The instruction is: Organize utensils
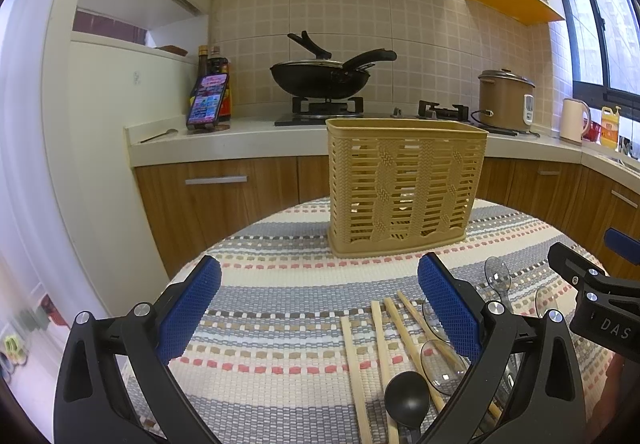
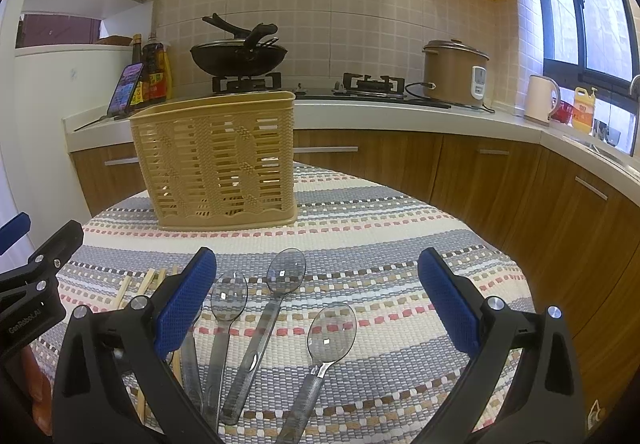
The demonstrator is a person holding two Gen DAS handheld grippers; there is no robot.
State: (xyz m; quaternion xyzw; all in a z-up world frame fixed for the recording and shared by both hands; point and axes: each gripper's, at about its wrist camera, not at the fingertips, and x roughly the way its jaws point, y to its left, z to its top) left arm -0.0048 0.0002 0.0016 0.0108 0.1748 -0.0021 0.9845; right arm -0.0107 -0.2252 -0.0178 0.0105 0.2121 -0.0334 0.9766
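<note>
A tan slotted utensil basket (image 1: 404, 185) stands upright at the far side of the striped round table; it also shows in the right wrist view (image 2: 218, 159). My left gripper (image 1: 320, 308) is open and empty, above the cloth. Several wooden chopsticks (image 1: 380, 348) and a black spoon (image 1: 406, 398) lie between its fingers toward the right. My right gripper (image 2: 316, 304) is open and empty. Three clear plastic spoons (image 2: 276, 300) lie between its fingers, bowls pointing toward the basket. Chopsticks (image 2: 148, 282) show left of its left finger.
The striped woven cloth (image 2: 380, 228) covers the table. Behind are a counter with wooden cabinets (image 1: 216, 195), a wok on a stove (image 1: 320, 77), a phone (image 1: 208, 99), a rice cooker (image 2: 454, 73) and a kettle (image 2: 540, 99). The other gripper (image 1: 592, 296) sits at right.
</note>
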